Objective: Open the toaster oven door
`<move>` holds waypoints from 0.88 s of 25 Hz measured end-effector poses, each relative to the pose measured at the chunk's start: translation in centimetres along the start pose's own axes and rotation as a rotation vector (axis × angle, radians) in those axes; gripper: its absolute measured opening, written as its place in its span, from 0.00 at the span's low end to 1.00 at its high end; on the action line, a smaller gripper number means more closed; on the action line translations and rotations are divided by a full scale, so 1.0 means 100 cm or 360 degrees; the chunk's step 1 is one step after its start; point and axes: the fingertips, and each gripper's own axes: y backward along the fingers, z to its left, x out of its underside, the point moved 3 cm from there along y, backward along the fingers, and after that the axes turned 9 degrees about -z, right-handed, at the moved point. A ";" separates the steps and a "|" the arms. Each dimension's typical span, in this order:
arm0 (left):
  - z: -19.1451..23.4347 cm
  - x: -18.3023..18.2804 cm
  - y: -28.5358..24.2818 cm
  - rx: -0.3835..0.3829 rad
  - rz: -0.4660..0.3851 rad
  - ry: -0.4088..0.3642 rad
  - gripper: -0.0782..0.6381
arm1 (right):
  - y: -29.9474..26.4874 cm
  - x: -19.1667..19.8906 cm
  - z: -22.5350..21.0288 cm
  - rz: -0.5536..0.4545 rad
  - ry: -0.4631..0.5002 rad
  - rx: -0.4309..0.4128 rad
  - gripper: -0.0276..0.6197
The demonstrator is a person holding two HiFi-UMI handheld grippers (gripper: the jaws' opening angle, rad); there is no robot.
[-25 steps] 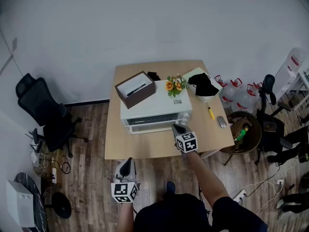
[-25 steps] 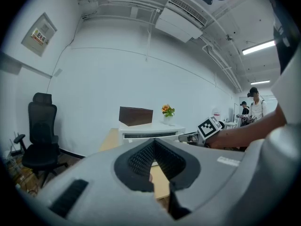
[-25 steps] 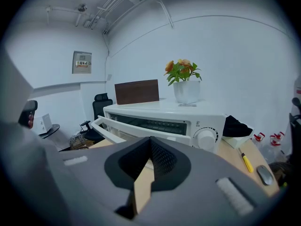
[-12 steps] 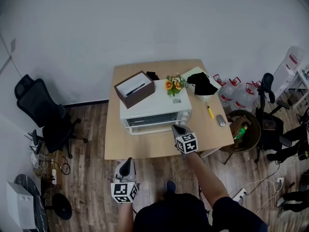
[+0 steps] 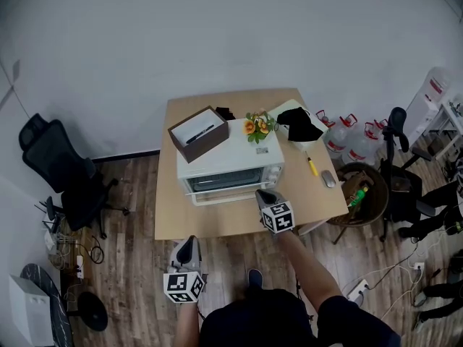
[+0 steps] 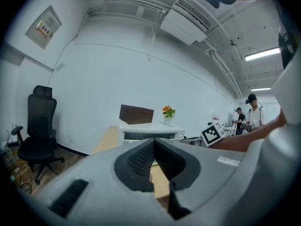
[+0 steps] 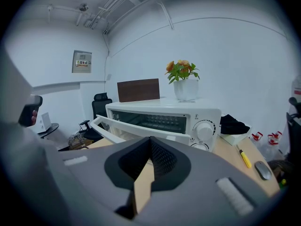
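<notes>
Grippers both pressed together, nothing between the jaws. Right gripper (image 5: pixel 265 194) is on an outstretched arm over the table's near edge, lower centre of the head view, pointing at the toaster oven (image 5: pixel 231 157). Left gripper (image 5: pixel 189 243) is low at lower left, over the wood floor (image 5: pixel 130 266), off the table (image 5: pixel 217 223). Table stands by a white wall (image 5: pixel 217 35); office chair (image 5: pixel 61 168) at left, water jugs (image 5: pixel 354 147) at right. Brown box (image 5: pixel 197 132) and flowers (image 5: pixel 257 126) sit on the oven top. Oven is mid-table, just beyond the right gripper's tips, not touching. Its door (image 7: pixel 136 128) is ajar, top edge tilted out toward that gripper.
</notes>
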 end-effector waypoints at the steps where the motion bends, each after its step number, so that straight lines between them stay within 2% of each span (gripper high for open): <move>1: 0.000 0.000 0.000 -0.0001 0.0001 -0.0001 0.10 | 0.001 0.001 0.001 -0.0001 0.0002 -0.0001 0.05; 14: -0.003 0.002 0.002 0.0014 0.0011 -0.0010 0.10 | 0.012 0.013 0.006 -0.0036 0.0016 0.0014 0.05; 18: 0.000 -0.002 0.002 0.0003 -0.0033 0.0142 0.10 | 0.016 0.017 0.008 -0.0031 0.0030 0.0016 0.05; 22: 0.004 -0.003 0.004 -0.0013 -0.0028 0.0108 0.10 | 0.020 0.023 0.011 -0.0030 0.0021 0.0030 0.05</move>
